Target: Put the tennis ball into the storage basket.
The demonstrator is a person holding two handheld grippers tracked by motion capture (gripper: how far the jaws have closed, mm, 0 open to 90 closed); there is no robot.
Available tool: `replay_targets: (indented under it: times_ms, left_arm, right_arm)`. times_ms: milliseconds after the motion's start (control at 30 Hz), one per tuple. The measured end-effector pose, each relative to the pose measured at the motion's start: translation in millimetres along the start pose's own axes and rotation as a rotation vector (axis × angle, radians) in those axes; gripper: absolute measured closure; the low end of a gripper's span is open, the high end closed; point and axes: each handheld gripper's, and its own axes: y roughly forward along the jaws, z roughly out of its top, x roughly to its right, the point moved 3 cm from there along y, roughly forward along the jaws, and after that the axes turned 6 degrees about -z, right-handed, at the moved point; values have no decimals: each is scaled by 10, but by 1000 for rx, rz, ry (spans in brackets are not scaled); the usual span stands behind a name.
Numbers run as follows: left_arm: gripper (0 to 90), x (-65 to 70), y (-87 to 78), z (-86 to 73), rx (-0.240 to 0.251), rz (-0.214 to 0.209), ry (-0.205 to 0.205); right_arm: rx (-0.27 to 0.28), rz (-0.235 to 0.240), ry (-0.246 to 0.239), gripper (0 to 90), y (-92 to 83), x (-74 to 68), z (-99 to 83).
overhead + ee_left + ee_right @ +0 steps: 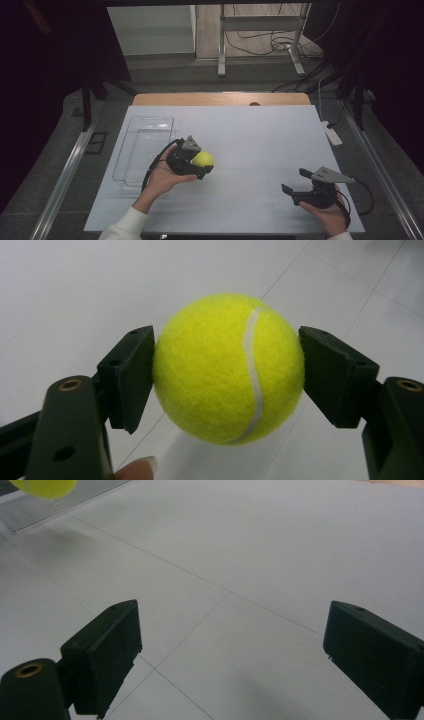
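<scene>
A yellow tennis ball (pixel 203 159) is clamped between the jaws of my left gripper (pixel 202 164), held a little above the white table left of centre. In the left gripper view the ball (pixel 227 367) sits between both black pads (pixel 127 375), which press on its sides; my left gripper (pixel 227 372) is shut on it. My right gripper (pixel 294 183) rests low near the table's front right, jaws wide apart with nothing between them. In the right gripper view my right gripper (pixel 230 652) faces bare table, and the ball (pixel 46 487) peeks in at the top left.
A clear plastic tray (pixel 143 147) lies on the white table top (pixel 250 145) to the left of the ball; its edge (pixel 60 510) appears in the right gripper view. A white remote-like object (pixel 332 134) sits off the table's right edge. A metal stand (pixel 260 40) is beyond the table.
</scene>
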Motion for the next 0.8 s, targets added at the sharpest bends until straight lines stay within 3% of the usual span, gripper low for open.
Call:
replay_targets:
  times_ms: [800]
  left_arm:
    - [268, -11, -241, 45, 85, 29, 7]
  right_arm:
    - [2, -4, 1, 88, -5, 0, 4]
